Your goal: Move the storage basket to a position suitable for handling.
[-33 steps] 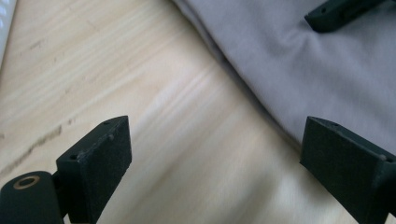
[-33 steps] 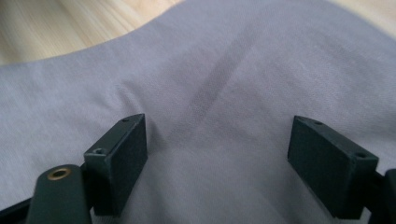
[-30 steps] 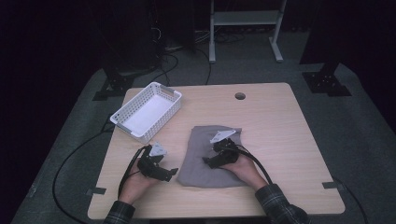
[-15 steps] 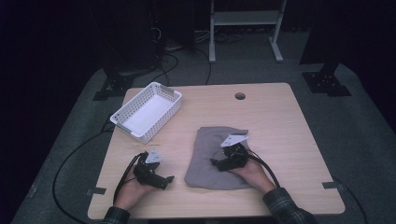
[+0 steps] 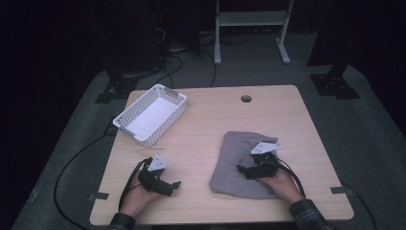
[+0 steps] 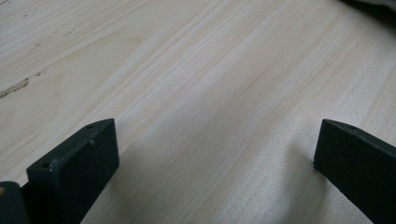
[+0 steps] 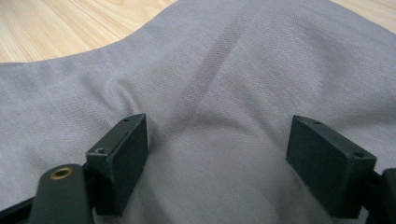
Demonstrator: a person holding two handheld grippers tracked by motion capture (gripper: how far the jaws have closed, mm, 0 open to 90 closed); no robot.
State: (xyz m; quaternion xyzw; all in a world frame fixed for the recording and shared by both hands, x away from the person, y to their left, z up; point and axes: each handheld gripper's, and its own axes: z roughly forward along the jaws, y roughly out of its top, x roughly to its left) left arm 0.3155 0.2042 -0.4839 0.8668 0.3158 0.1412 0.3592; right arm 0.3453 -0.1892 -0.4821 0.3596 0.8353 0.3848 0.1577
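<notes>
A crumpled grey cloth (image 5: 237, 160) lies on the right half of the wooden table (image 5: 215, 115). My right gripper (image 5: 242, 169) rests on top of it, pointing left. In the right gripper view that gripper (image 7: 219, 128) is open, its tips set down on the cloth (image 7: 233, 56) with a low fold running between them. My left gripper (image 5: 175, 185) lies near the front left edge, a gap away from the cloth. Its jaws have just been opening. In the left gripper view it (image 6: 217, 135) stands open over bare wood (image 6: 187, 56) with nothing between the jaws.
A white slatted basket (image 5: 151, 114) stands at the back left of the table, with nothing visible in it. A small round hole (image 5: 246, 98) sits near the far edge. Cables trail from both grippers off the front. A dark floor surrounds the table.
The right hand has slid to the right, and the cloth has shifted right with it. The left gripper has drawn back slightly and now sits apart from the cloth's edge.
</notes>
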